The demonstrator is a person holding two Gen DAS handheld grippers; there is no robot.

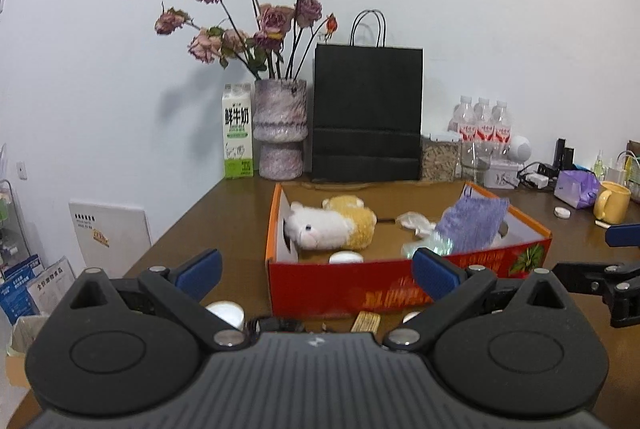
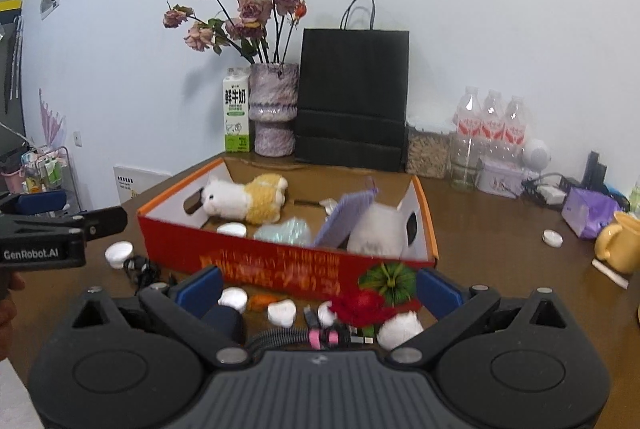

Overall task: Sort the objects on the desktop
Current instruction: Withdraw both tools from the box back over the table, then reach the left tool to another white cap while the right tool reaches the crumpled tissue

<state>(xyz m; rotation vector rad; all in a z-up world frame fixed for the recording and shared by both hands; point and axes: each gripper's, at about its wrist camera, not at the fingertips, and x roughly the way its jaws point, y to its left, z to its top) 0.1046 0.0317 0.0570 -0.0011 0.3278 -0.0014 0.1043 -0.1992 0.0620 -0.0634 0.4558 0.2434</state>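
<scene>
On the brown wooden counter (image 1: pixel 224 213) stands an open red cardboard box (image 1: pixel 344 283) with an orange rim, and it holds a white-and-yellow plush animal (image 1: pixel 330 223), a purple knitted cloth (image 1: pixel 472 225) that leans on the right wall, a crumpled pale-green plastic wrap (image 2: pixel 286 231) and a small round white lid (image 1: pixel 346 258). Both the left gripper (image 1: pixel 316 271) and the right gripper (image 2: pixel 318 287) hang before the box with their blue-padded fingers (image 1: pixel 200 269) wide apart and empty. More white lids (image 2: pixel 234 298) and a red artificial rose (image 2: pixel 362 305) lie on the counter just beside the front wall of the box.
</scene>
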